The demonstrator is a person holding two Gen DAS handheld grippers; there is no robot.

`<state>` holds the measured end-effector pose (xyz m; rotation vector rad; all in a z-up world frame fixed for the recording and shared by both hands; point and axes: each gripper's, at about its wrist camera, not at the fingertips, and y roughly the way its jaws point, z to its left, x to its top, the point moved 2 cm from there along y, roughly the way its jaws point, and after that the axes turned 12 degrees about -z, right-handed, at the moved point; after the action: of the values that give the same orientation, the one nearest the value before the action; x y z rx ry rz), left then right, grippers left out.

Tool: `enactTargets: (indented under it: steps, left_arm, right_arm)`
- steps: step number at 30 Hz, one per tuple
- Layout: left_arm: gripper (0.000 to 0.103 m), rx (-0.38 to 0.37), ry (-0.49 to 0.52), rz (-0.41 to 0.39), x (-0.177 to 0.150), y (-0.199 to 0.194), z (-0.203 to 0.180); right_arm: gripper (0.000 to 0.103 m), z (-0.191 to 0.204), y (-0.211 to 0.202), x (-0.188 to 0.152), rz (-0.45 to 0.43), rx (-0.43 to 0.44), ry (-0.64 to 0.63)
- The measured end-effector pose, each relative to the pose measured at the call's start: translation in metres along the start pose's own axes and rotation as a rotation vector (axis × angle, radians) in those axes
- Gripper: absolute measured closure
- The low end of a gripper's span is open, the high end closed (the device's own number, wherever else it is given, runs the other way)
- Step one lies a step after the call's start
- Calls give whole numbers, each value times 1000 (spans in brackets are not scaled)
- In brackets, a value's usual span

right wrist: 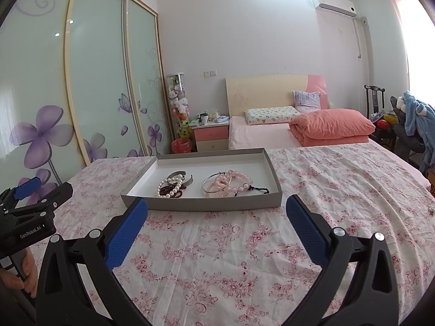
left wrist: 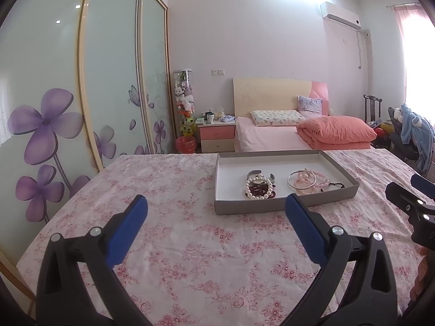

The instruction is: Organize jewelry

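Both grippers, left [left wrist: 216, 209] and right [right wrist: 216, 209], hover jaws wide, empty; tray [left wrist: 282, 206] of bracelets [left wrist: 259, 187] at 12 o'clock.

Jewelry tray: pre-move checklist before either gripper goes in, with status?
1. Left gripper open and holding nothing: ok.
2. Right gripper open and holding nothing: ok.
3. Grey tray flat on the floral cloth, ahead of both grippers: ok.
4. Pieces separated for a clean single pick: not ok. The pearl bracelet overlaps the dark red beads and silver cuff; the silver bangle overlaps the pink bead bracelet.
5. Path to the tray free of obstacles: ok.
6. Destination for sorted pieces: cannot tell.
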<state>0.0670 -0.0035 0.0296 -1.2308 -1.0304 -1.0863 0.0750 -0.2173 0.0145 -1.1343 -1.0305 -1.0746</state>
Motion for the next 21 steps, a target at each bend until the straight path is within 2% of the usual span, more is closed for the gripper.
enactTargets:
  steps: [21]
  left_arm:
    - [4,-6,-1,10,-2,2,-1]
  right_arm:
    - [2,-1,1,0,2,0,5]
